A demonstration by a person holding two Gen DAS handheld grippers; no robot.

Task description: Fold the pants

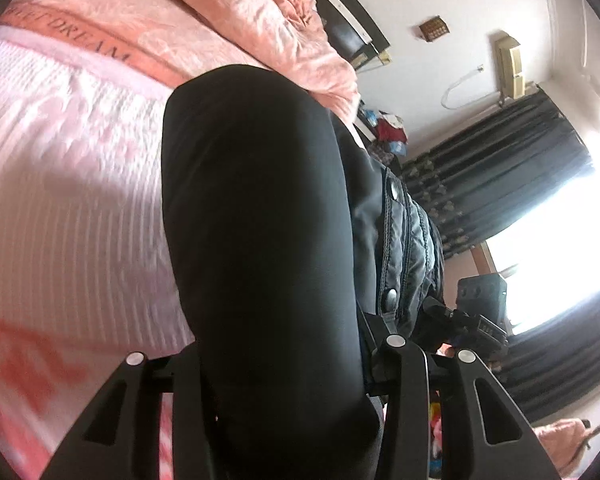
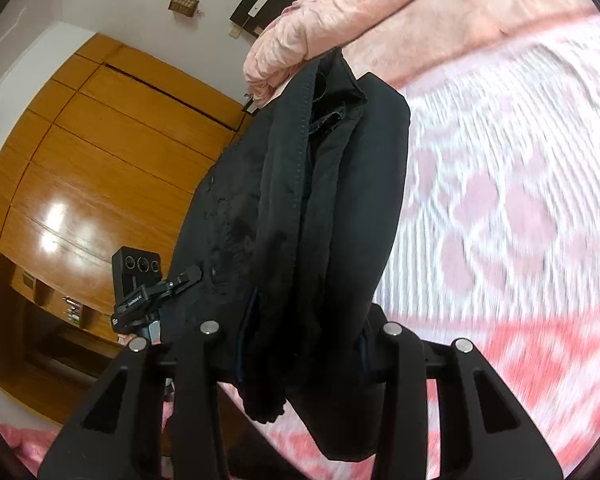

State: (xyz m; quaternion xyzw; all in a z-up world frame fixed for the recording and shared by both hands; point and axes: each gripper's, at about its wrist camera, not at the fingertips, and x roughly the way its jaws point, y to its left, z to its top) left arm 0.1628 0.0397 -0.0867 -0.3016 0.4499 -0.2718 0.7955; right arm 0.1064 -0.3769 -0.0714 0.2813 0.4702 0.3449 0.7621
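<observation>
The black pants (image 1: 256, 220) hang bunched between both grippers, lifted above the pink bed. In the left wrist view my left gripper (image 1: 284, 360) is shut on the dark fabric, which covers the space between its fingers; a quilted lining with snap buttons (image 1: 404, 240) shows at the right. In the right wrist view my right gripper (image 2: 300, 332) is shut on the pants (image 2: 308, 208), with the stitched waistband edge (image 2: 332, 80) pointing away. The other gripper's camera unit (image 2: 140, 280) shows at the left behind the cloth.
The bed (image 1: 68, 184) has a white and pink patterned cover. A crumpled pink quilt (image 1: 268, 12) lies at its head. Dark curtains (image 1: 500, 176) and a bright window are at the right. A wooden wardrobe (image 2: 100, 152) stands beside the bed.
</observation>
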